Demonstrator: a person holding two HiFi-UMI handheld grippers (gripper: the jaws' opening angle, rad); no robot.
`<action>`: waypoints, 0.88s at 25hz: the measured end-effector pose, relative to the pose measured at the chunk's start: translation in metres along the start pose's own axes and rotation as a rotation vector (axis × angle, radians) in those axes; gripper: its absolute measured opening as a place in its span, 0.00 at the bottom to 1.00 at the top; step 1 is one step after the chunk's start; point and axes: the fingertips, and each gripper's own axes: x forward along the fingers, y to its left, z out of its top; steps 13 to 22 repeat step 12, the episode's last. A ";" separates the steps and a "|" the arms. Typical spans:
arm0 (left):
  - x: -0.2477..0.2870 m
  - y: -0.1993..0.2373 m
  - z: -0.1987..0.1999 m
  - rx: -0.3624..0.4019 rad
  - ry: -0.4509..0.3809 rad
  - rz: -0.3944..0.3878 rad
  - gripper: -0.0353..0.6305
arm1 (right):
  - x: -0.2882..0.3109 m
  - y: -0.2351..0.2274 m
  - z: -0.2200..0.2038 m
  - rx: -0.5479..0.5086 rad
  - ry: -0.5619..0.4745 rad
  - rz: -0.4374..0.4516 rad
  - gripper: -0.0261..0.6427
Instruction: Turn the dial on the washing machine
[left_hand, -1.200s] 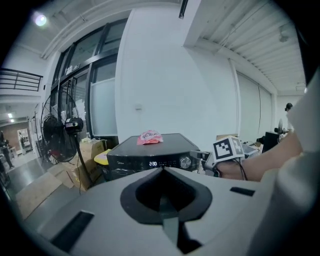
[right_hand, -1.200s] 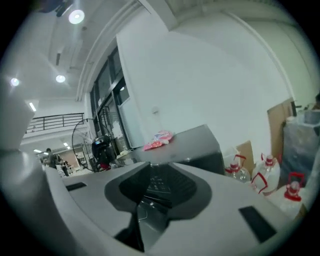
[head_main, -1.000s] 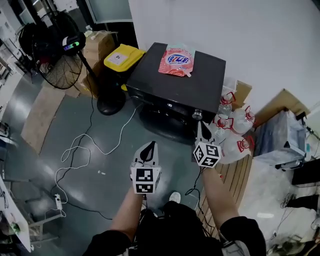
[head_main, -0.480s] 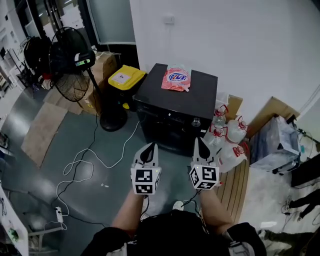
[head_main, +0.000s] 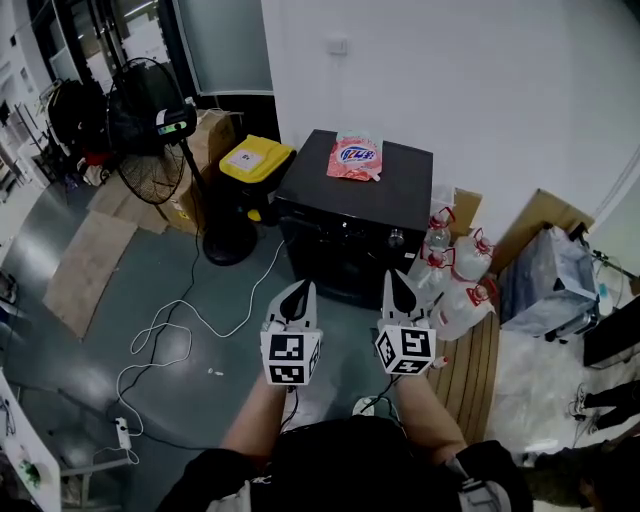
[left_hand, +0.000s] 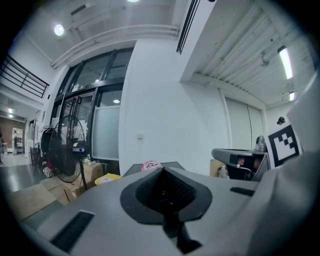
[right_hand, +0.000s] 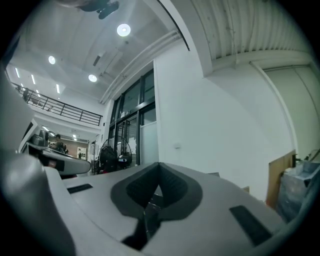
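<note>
In the head view a black washing machine (head_main: 352, 215) stands against the white wall, with its round silver dial (head_main: 396, 237) at the right of the front panel. A pink detergent bag (head_main: 357, 158) lies on its top. My left gripper (head_main: 297, 293) and right gripper (head_main: 401, 287) are held side by side in front of the machine, well short of it, both shut with nothing between the jaws. The right gripper's tip points roughly toward the dial but is apart from it. In the left gripper view the pink bag (left_hand: 151, 165) peeks over the shut jaws.
A standing fan (head_main: 150, 125) and a yellow-lidded bin (head_main: 254, 160) stand left of the machine, with cardboard boxes (head_main: 213, 132) behind. White bags with red handles (head_main: 460, 280) are piled at its right. A white cable (head_main: 190, 320) trails over the grey floor.
The right gripper has drawn back from the dial toward me and now sits level with the left one. The view has pulled away from the machine.
</note>
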 end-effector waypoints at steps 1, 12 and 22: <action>-0.002 0.001 0.001 0.001 -0.003 0.001 0.07 | -0.001 0.001 0.000 -0.001 0.001 0.001 0.04; -0.012 0.001 0.013 0.004 -0.033 -0.015 0.07 | -0.009 0.009 0.010 -0.021 -0.017 -0.008 0.04; -0.012 0.001 0.013 0.004 -0.033 -0.015 0.07 | -0.009 0.009 0.010 -0.021 -0.017 -0.008 0.04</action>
